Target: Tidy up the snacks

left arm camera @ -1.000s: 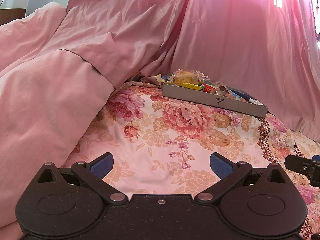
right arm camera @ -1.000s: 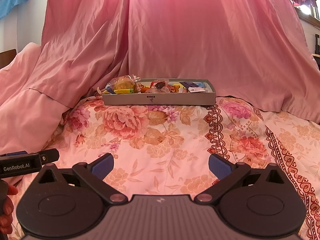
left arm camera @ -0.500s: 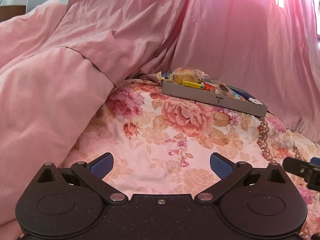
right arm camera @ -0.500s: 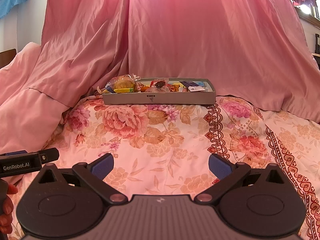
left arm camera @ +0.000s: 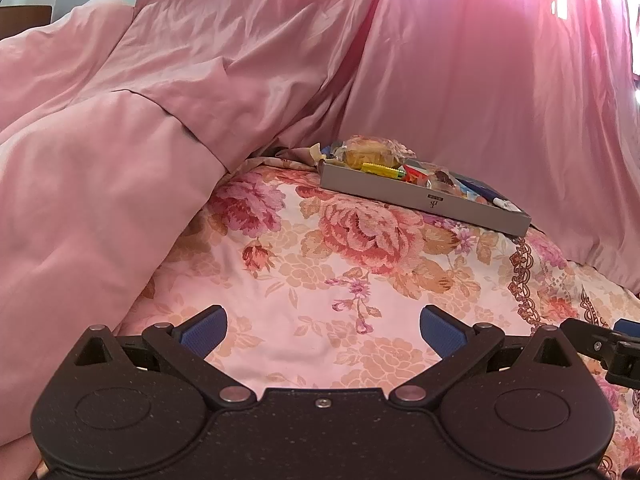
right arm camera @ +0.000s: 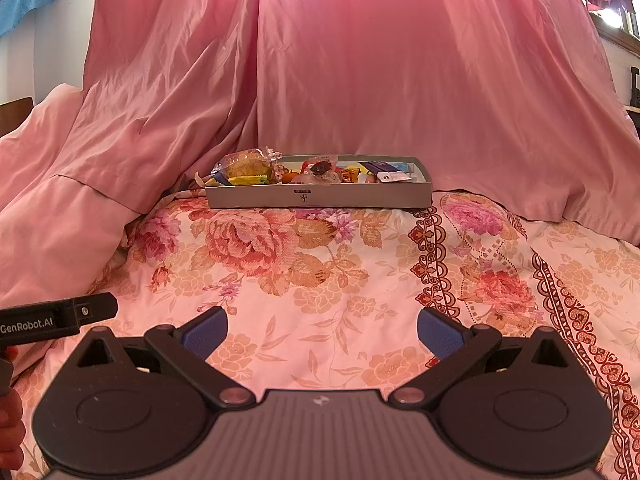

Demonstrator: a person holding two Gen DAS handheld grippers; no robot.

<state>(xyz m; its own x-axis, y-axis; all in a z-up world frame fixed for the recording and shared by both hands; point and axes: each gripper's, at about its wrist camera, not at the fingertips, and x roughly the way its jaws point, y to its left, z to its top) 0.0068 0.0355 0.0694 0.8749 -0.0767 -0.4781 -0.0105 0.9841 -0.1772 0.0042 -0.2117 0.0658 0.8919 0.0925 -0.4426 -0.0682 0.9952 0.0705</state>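
A shallow grey box [right arm camera: 320, 199] [left arm camera: 424, 199] sits at the far end of the floral bedspread, filled with several wrapped snacks. A clear bag of yellow pastry [right arm camera: 248, 166] [left arm camera: 368, 152] rises over its left end, and a blue packet [right arm camera: 380, 167] lies at its right end. My left gripper [left arm camera: 323, 330] hovers low over the bedspread, well short of the box, open and empty. My right gripper [right arm camera: 322, 330] is likewise open and empty, facing the box head-on from a distance.
A pink duvet [left arm camera: 88, 200] is heaped along the left side. Pink curtain cloth [right arm camera: 400, 60] hangs behind the box. The floral bedspread [right arm camera: 320, 272] stretches between grippers and box. The left gripper's body [right arm camera: 56, 318] and a hand [right arm camera: 10, 436] show at the right wrist view's left edge.
The left gripper has shifted slightly; the box sits a little lower and the other gripper's tip has slid at the right edge. The right wrist view is almost unchanged.
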